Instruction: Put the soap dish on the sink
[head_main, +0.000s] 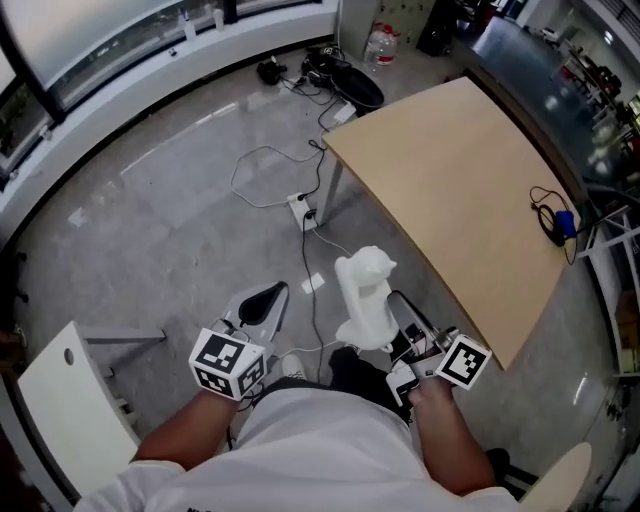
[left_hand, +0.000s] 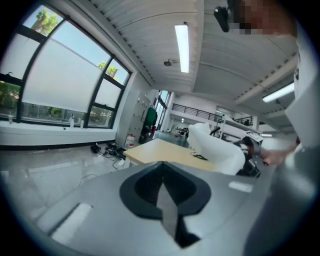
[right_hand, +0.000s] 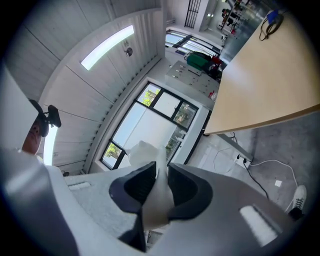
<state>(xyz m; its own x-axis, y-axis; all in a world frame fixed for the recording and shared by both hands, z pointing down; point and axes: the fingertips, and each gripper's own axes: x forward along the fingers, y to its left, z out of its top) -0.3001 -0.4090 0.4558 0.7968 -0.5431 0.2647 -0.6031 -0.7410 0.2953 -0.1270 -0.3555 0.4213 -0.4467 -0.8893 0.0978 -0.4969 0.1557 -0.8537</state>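
My right fingers (right_hand: 187, 192) are clamped on the soap dish (right_hand: 156, 197). In the right gripper view a thin white edge of it fills the narrow gap between the 2 dark pads, and the rest of it rises beyond the tips. From the head view, the soap dish (head_main: 366, 298) stands roughly upright in the air in front of my body. Its wider base is down at the right fingers (head_main: 408, 335) and its lumpy top is up. It hangs over the grey floor (head_main: 170, 220), just beside the near corner of the table (head_main: 470, 190) and not touching it.

My left fingers (left_hand: 145, 190) are pressed together with nothing between them; the left gripper view shows only a closed seam where the 2 pads meet. In the head view the left fingers (head_main: 262, 303) point forward, low over the floor. They are near the soap dish on its left but apart from it.

The left gripper view looks across at the soap dish (left_hand: 220, 150) with the wooden table (left_hand: 160, 149) behind it. A black cable (head_main: 548, 220) with a blue end lies on the table's far side. On the floor, a white power strip (head_main: 302, 212) sits by the table leg with loose cables (head_main: 255, 175) around it. Large windows (left_hand: 55, 85) run along the wall.
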